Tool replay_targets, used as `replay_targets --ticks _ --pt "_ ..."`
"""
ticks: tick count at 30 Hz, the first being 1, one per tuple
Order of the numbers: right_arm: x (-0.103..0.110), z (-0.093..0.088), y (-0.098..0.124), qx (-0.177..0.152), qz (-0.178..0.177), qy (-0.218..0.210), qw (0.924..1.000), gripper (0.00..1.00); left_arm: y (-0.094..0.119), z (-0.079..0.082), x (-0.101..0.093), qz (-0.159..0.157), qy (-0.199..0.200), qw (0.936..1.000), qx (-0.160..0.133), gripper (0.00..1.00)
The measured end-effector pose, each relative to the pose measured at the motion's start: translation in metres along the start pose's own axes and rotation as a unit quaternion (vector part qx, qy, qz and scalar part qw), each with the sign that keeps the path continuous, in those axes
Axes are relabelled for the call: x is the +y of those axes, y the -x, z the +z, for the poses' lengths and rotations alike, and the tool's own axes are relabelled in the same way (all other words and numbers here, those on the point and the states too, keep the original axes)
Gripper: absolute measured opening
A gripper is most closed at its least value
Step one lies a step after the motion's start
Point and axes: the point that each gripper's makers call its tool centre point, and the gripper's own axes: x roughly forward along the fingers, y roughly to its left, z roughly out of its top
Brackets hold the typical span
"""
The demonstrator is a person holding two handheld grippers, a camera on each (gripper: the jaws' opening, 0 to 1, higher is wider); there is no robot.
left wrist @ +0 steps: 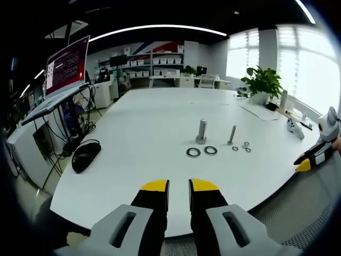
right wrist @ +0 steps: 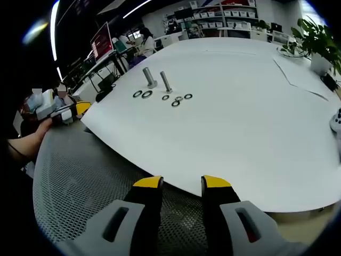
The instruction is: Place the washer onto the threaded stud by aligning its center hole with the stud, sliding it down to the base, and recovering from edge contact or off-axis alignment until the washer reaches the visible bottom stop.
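White table [left wrist: 160, 128], large with a rounded near edge, carrying the hardware set toward its middle. Item: thick threaded stud [left wrist: 201, 132], upright on its head, metal grey; in the right gripper view it stands at [right wrist: 148, 78]. Item: thin stud [left wrist: 232, 135], upright, just right of the thick one and apart from it. Item: two large washers [left wrist: 193, 152] and [left wrist: 210, 150], lying flat side by side on the table just in front of the thick stud, not on it; seen in the right gripper view at [right wrist: 138, 94] and nearby. Item: small washers [left wrist: 245, 146], a loose cluster of three or so lying flat near the foot of the thin stud. Item: left tongs [left wrist: 178, 185], black with yellow tips, jaws apart with a narrow gap, holding nothing, hovering at the near table edge well short of the washers. Item: right tongs [right wrist: 182, 183], same make, jaws apart and empty, positioned over a grey mesh surface [right wrist: 80, 176] just off the table's edge; they appear in the left gripper view at the far right [left wrist: 306, 162]. Surroundings: black computer mouse [left wrist: 85, 156] at the table's left side, laptop with lit screen [left wrist: 66, 66] on a stand to the left, potted plant [left wrist: 262, 82] at the far right, shelving with boxes [left wrist: 154, 61] along the far wall.
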Motion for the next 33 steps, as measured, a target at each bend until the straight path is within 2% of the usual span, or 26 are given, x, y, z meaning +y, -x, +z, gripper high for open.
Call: replay_targets --ticks 33 --pt "-0.0001 0.0007 -0.0002 -0.003 0.000 -0.001 1.0000 0.31 0.0000 0.0009 0.0011 0.003 -0.001 1.0000 -0.003 0.12"
